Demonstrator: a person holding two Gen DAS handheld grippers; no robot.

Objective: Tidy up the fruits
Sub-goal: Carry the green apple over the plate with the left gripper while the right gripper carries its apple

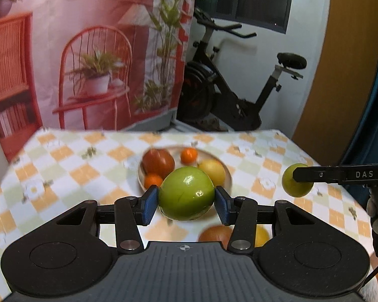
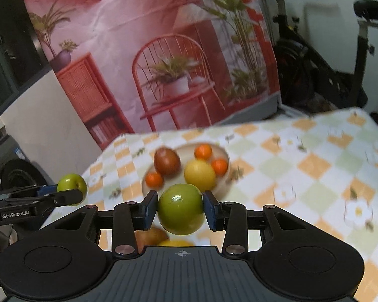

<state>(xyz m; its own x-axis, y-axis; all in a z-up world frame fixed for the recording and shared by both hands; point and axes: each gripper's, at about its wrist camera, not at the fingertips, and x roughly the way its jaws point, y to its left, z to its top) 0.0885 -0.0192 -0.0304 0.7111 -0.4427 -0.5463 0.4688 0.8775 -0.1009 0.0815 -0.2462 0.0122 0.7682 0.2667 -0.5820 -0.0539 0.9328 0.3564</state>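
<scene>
My left gripper [image 1: 186,202] is shut on a green apple [image 1: 186,193], held above the checkered table. My right gripper [image 2: 180,210] is shut on a second green apple [image 2: 181,209], also in the air. Each gripper shows in the other's view: the right one with its apple [image 1: 296,180] at the right, the left one with its apple [image 2: 71,185] at the left. Beyond both, a pale plate [image 1: 228,173] [image 2: 224,156] holds a dark red fruit [image 1: 158,161] [image 2: 167,161], a yellow fruit [image 1: 213,172] [image 2: 199,175] and three small oranges [image 2: 203,151].
Under the grippers, an orange-red fruit [image 1: 215,234] [image 2: 148,236] and a yellow fruit [image 1: 262,235] [image 2: 175,242] lie on the tablecloth [image 1: 75,176]. A printed pink backdrop [image 1: 88,50] hangs behind the table; an exercise bike [image 1: 226,88] stands at the back right.
</scene>
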